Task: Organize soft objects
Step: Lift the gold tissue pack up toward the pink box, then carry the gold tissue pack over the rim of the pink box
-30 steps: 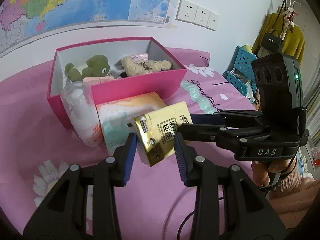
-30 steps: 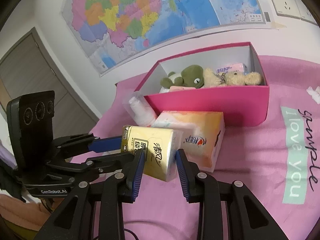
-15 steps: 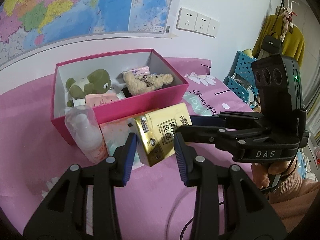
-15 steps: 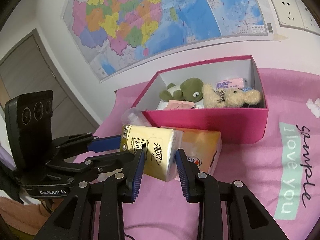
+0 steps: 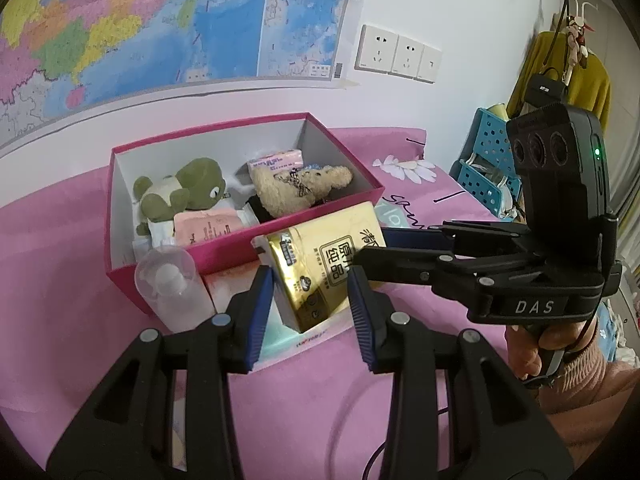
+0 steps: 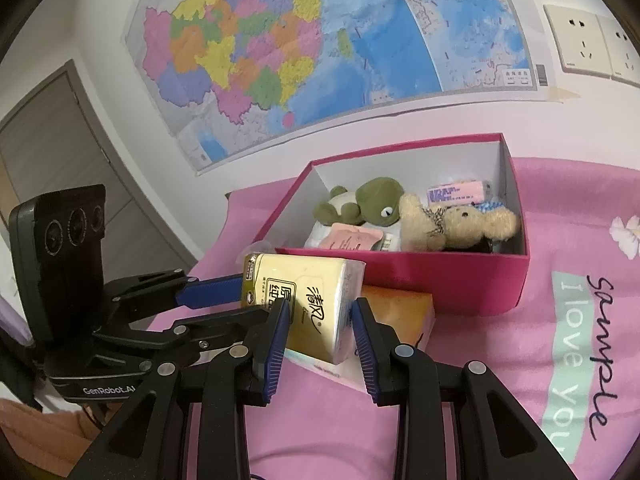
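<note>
Wall map [image 6: 320,52], multicoloured, above bed. White wall sockets [image 5: 396,58] beside map. Yellow garment [image 5: 560,72] hanging far right; blue perforated baskets [image 5: 486,160] below. Grey door [image 6: 52,140].

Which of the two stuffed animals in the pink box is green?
The frog-like toy at the box's left end is green; the teddy bear lying beside it is beige.
</note>
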Motion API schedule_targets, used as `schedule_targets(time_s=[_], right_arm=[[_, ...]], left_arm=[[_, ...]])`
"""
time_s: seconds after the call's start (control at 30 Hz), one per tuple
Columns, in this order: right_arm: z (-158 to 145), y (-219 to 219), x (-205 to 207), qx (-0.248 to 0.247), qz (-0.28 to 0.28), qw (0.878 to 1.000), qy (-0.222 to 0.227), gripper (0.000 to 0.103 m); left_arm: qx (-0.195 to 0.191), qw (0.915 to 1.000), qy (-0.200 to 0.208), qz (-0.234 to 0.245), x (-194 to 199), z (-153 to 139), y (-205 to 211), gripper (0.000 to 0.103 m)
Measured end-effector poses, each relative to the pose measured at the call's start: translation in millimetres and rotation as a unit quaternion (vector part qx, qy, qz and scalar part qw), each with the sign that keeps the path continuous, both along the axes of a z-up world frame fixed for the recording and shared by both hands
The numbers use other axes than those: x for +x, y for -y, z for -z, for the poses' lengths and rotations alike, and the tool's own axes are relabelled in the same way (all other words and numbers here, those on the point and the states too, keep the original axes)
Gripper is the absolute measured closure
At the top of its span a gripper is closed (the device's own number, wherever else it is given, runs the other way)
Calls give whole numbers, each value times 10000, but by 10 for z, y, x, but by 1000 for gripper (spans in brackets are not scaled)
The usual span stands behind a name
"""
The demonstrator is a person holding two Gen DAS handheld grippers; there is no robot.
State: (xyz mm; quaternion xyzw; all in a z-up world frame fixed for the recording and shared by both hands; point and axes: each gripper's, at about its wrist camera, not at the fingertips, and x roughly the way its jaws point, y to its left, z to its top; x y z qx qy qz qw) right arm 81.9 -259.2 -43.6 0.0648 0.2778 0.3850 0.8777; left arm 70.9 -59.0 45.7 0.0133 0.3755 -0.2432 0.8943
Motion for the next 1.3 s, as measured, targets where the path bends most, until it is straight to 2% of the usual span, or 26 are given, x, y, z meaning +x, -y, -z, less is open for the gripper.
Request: schedule_targets(time_s=[1.3], right_arm=[[-196, -63, 327, 101, 90, 9998, 174, 70]], left_arm=[[105, 9998, 151, -87, 331, -106, -1, 63]])
